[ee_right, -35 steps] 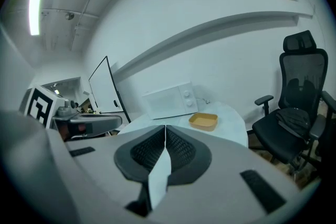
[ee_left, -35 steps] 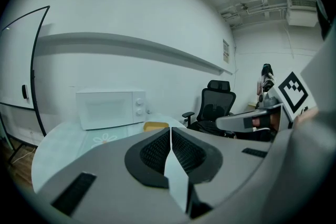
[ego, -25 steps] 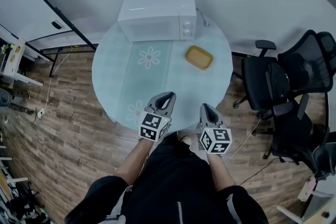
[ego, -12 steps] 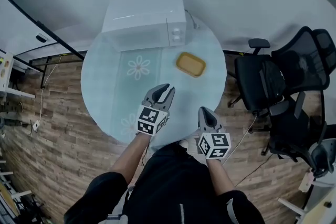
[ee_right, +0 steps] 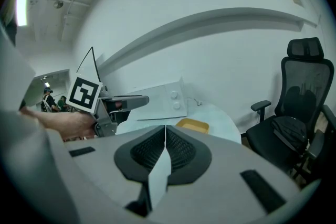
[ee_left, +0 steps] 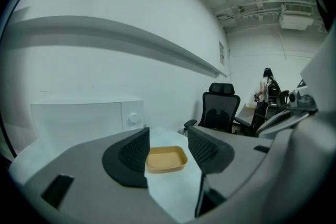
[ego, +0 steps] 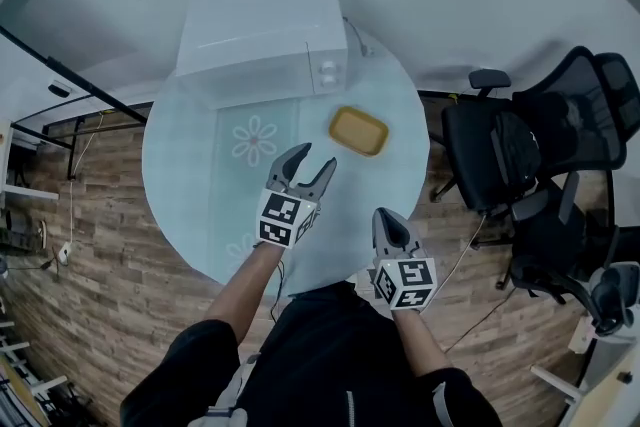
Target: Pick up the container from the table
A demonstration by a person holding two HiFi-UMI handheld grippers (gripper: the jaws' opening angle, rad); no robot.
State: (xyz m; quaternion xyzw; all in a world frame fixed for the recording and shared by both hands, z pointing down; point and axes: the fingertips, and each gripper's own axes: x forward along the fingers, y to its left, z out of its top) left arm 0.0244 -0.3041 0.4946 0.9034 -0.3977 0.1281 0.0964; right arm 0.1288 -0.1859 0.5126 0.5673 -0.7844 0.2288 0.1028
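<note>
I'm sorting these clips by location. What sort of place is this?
Probably an office break area or small meeting room. A white microwave stands on a round table, black office chairs sit beside it, and the wood-plank floor runs up to plain white walls.

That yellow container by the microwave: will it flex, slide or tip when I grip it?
The yellow container looks like a shallow, empty, thin-walled tray, so it is probably light and flexible at the rim. It sits flat on the smooth table, so tipping seems unlikely, but it may slide if nudged.
</note>
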